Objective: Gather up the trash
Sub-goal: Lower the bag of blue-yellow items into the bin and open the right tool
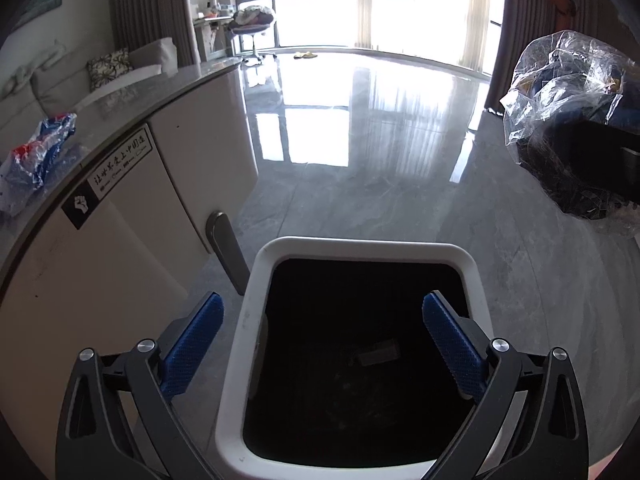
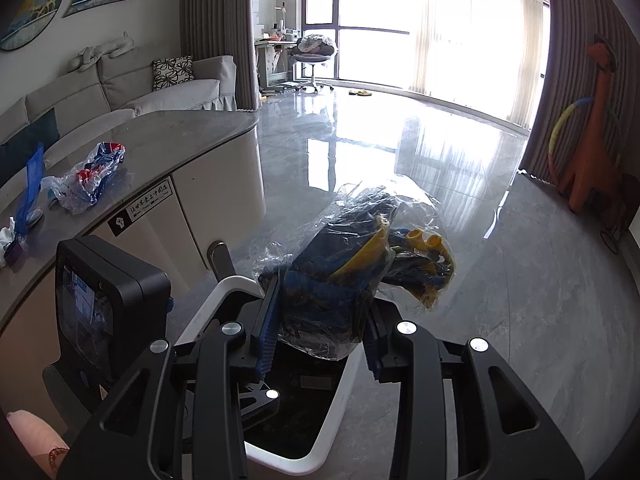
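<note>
Clutching a crumpled clear plastic bag of dark blue and yellow scraps (image 2: pixel 352 276), the right gripper (image 2: pixel 320 344) hangs over the white-rimmed, black-lined rectangular waste bin (image 1: pixel 256 280) on the grey marble floor (image 1: pixel 360 160). The left gripper (image 1: pixel 322 344) hovers above the same bin with its blue-padded fingers (image 1: pixel 192 340) spread wide and nothing between them.

The drop looks best made with the bundle brought squarely above the dark opening before the jaws part, since the bag's loose end juts past the far rim and could snag there or spill onto the floor.

The count: two grippers, one bin with one small flat scrap lying at its bottom, one bag in hand. On the curved grey stone countertop (image 2: pixel 180 136) beside the bin wait one clear wrapper printed in red and blue (image 2: pixel 90 176), one strip of blue netting (image 2: pixel 30 188), and one small white-and-dark scrap (image 2: pixel 10 246) at the edge, too blurred to identify.
</note>
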Demonstrator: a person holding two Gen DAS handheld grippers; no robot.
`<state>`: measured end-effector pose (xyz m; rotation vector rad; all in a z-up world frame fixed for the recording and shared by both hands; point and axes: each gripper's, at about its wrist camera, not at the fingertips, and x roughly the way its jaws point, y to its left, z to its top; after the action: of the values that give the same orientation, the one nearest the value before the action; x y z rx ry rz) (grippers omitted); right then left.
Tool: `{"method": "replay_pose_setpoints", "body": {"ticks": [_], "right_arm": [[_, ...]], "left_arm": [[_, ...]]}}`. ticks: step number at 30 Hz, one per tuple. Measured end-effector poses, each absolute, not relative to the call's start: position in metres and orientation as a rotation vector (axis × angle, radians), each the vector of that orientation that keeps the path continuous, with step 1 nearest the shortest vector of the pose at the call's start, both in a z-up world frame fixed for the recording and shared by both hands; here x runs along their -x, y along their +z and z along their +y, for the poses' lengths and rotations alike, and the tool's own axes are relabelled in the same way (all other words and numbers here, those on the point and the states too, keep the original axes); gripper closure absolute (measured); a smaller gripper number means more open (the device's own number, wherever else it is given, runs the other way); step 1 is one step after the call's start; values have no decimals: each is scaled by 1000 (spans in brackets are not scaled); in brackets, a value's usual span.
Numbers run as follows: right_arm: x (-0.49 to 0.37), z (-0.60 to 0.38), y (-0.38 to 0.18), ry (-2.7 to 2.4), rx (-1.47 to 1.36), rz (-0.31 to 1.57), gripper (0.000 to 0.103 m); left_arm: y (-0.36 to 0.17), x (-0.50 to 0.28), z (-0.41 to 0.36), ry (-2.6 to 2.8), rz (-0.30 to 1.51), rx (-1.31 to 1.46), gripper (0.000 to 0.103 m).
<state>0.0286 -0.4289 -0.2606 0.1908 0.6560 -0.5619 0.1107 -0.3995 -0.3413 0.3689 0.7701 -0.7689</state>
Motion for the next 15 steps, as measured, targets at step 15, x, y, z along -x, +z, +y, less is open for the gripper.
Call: {"method": "replay_pose_setpoints", "body": {"ticks": [15], "right_arm": [[-41,-419,-276,-511,-197,697,65]], "left_arm": [[-326,-125,-363,-633,700,-398,5]]}}
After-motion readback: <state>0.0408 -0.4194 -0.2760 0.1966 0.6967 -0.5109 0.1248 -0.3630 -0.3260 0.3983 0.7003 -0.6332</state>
